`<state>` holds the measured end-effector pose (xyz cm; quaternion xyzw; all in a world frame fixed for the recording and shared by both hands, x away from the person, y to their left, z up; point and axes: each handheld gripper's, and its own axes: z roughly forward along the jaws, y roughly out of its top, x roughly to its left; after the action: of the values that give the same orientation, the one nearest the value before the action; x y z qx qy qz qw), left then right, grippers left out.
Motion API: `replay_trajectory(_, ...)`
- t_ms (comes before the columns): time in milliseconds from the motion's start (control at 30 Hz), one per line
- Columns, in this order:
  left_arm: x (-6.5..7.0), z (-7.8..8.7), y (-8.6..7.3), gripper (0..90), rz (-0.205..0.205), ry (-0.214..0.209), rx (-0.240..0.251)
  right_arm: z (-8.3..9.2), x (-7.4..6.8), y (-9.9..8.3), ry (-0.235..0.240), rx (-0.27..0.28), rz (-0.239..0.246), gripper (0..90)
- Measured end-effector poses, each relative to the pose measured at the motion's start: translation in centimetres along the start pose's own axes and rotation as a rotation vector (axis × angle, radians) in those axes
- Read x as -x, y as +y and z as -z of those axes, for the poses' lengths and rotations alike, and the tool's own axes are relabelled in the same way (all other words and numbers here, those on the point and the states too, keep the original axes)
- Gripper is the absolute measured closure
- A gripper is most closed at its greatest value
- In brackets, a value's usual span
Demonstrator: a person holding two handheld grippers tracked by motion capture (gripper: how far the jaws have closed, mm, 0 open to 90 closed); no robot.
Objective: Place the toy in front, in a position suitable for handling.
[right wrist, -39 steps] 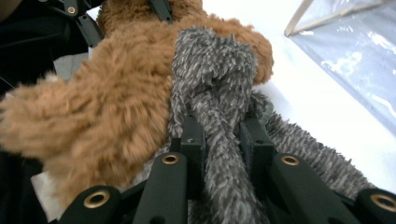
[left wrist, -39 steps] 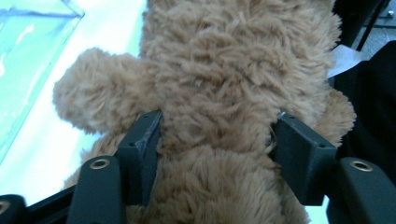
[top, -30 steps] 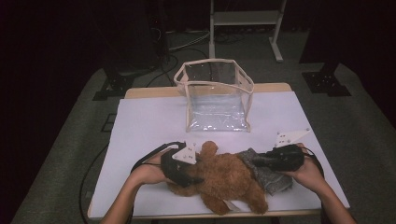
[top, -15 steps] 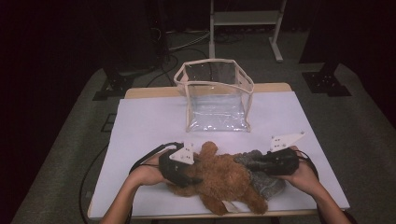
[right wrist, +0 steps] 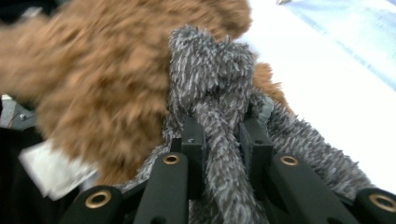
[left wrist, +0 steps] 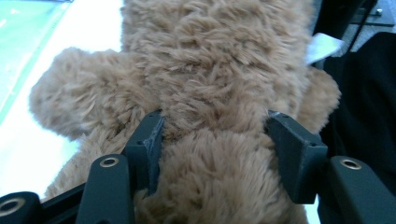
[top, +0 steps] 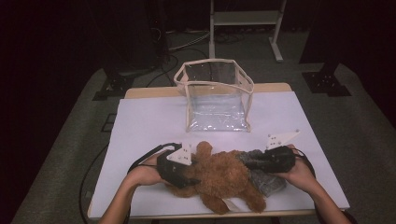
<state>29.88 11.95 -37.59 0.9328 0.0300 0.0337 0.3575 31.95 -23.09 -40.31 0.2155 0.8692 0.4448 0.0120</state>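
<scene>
A brown teddy bear [top: 224, 175] lies on the white table [top: 149, 121] near the front edge. My left gripper [top: 194, 179] comes in from the left and is shut on the bear [left wrist: 210, 70]. Its pads press into the fur at a narrow part of the body, and the jaws have just been closing further. A grey fuzzy garment [top: 268, 184] lies against the bear's right side. My right gripper [top: 250, 161] is shut on a bunched fold of the grey garment [right wrist: 210, 70], beside the bear [right wrist: 93, 84].
A clear plastic bag [top: 217, 93] with a cream rim stands open at the back middle of the table. A white tag [right wrist: 51, 170] hangs from the bear. Both forearms enter from the front edge. Cables trail from each gripper.
My right gripper has shifted a little to the left, toward the bear, with the grey garment in it. The left hand has stayed in place on the bear.
</scene>
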Motion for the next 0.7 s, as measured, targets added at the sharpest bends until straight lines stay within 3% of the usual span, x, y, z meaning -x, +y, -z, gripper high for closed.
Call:
replay_trajectory(100, 0.4, 0.3, -0.4, 41.8, -0.009, -0.026, -0.004, -1.1, 0.7, 1.3, -0.008, -0.003, 0.008, 74.4)
replay_trajectory(200, 0.7, 0.4, -0.6, 41.7, -0.007, -0.021, -0.005, -2.1, 0.9, 2.2, -0.003, -0.016, 0.019, 74.3)
replay_trajectory(467, 1.5, -0.6, 0.4, 41.6, -0.055, -0.027, -0.03, -1.7, 0.1, 4.9, 0.055, 0.027, 0.054, 74.3)
replay_trajectory(567, 1.7, -0.5, 0.2, 41.5, -0.055, -0.036, -0.024, -2.2, -0.3, 4.9, 0.075, 0.022, 0.069, 74.1)
replay_trajectory(700, 1.8, -0.4, 0.1, 41.4, -0.059, -0.047, -0.014, -1.6, 0.3, 3.4, 0.073, 0.028, 0.03, 74.2)
